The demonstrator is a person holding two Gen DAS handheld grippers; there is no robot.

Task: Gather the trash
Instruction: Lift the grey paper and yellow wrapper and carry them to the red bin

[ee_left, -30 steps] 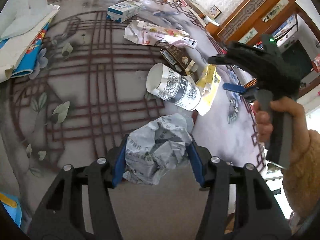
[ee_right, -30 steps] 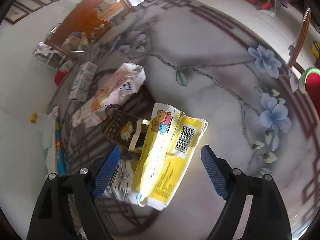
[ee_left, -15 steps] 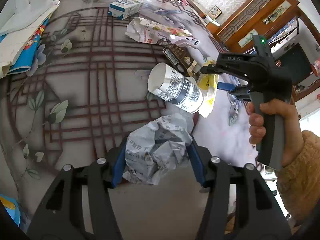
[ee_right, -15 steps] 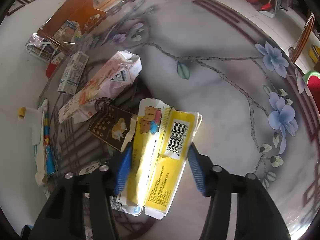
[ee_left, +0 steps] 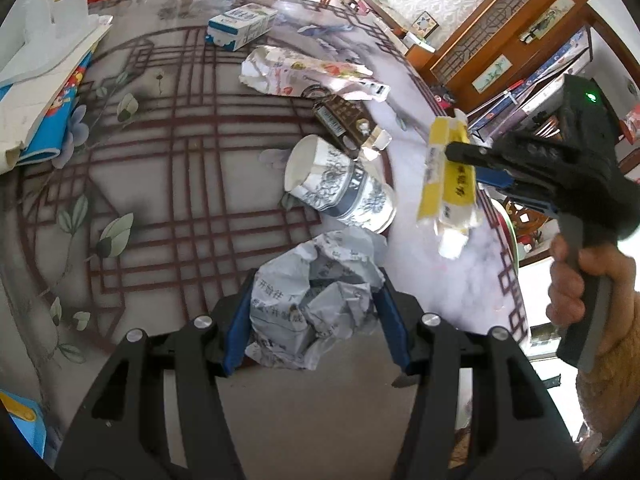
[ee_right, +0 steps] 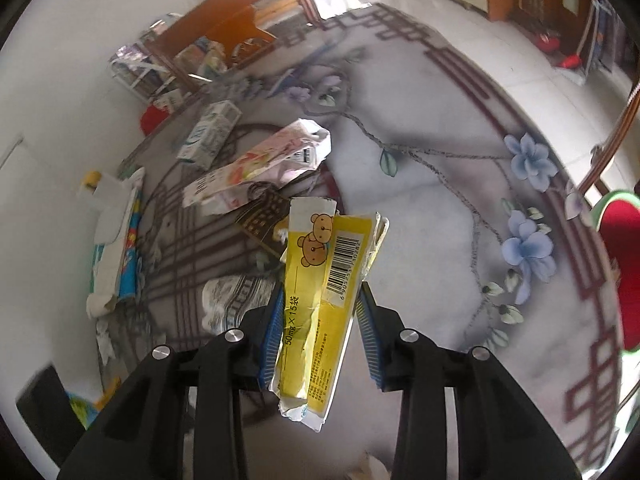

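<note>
The table (ee_left: 168, 168) is a grey, marble-like top printed with a dark red lattice, leaves and blue flowers (ee_right: 528, 248). Around it are pale floor tiles and brown wooden cabinets (ee_left: 500, 52) with lattice panels.

The left claw (ee_left: 316, 312) pinches one crumpled wad of printed paper (ee_left: 312, 304) between its blue pads. Just beyond its tips lies one blue-and-white paper cup (ee_left: 340, 188) on its side, mouth toward the left. Farther out lie one dark brown packet (ee_left: 344, 124), then one pink flowery bag (ee_left: 304, 76), and farthest one white-and-blue carton (ee_left: 242, 26). Far left of the claw is one stack of papers over a blue booklet (ee_left: 48, 92).

The right claw (ee_right: 320, 320) is closing on one flattened yellow box (ee_right: 320, 292) with a bear picture and barcode; the box is squeezed between the pads and, in the left view, hangs clear of the table (ee_left: 448, 176). A hand (ee_left: 580, 280) in a fuzzy tan sleeve grips the handle.

That makes six loose pieces: four on the table, two in the claws.
</note>
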